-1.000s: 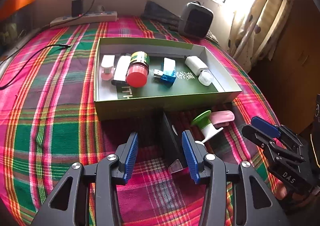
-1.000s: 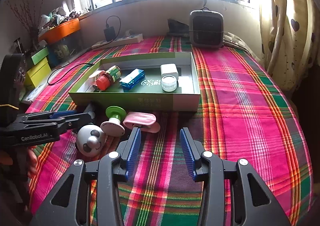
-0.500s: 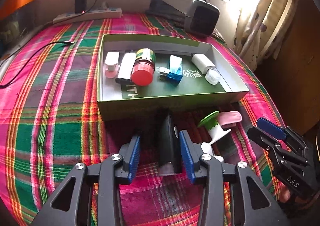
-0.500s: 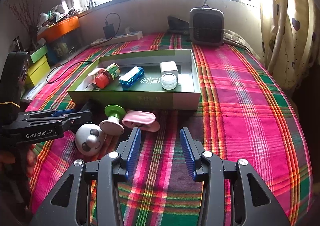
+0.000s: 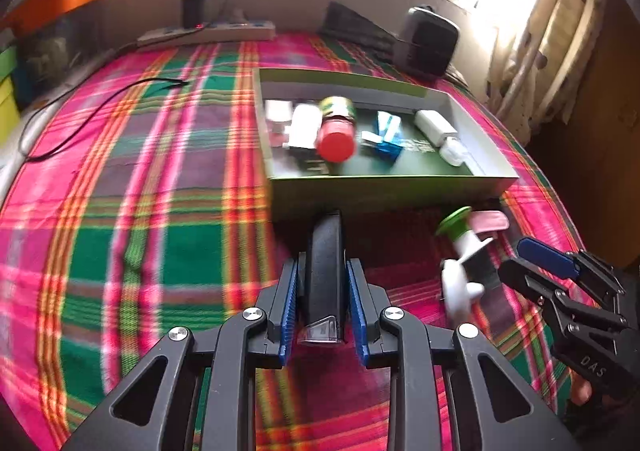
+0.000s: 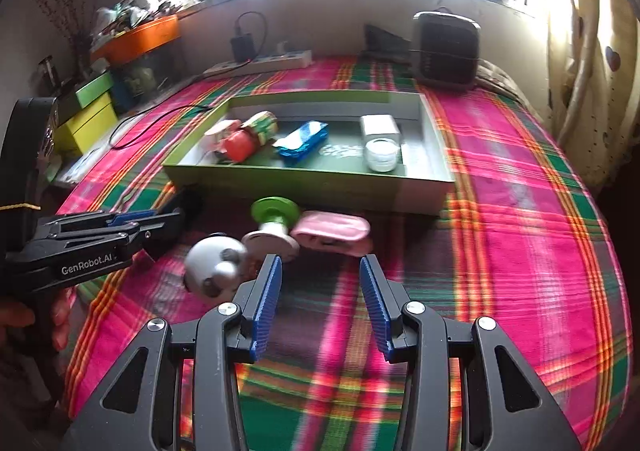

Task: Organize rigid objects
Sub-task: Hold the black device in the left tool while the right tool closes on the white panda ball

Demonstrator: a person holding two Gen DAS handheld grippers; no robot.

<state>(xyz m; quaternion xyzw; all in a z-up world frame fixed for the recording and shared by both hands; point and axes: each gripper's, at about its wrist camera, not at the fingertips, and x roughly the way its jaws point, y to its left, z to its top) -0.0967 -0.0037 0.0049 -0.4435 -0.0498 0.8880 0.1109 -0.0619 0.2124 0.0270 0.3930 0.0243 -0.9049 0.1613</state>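
Note:
A slim black device (image 5: 325, 251) stands on edge on the plaid cloth, just before the green box (image 5: 384, 195). My left gripper (image 5: 323, 271) is closing, and both blue pads press its sides. My right gripper (image 6: 320, 267) hangs open over bare cloth with nothing between its fingers. Just beyond it lie a panda-face ball (image 6: 214, 267), a green-capped white piece (image 6: 274, 219) and a pink case (image 6: 332, 235). Inside the box lie a red-lidded jar (image 5: 336, 131), a blue pack (image 5: 386, 135) and a white bottle (image 5: 438, 131).
A dark heater (image 6: 446, 47) stands behind the box by the wall. A power strip (image 5: 208, 35) with a charger lies along the back, and a black cable (image 5: 100, 111) trails over the cloth at left. Coloured boxes (image 6: 86, 111) are stacked off the left edge.
My left gripper moved forward around the black device and its jaws closed onto it. The right gripper drifted slightly, staying at the same width.

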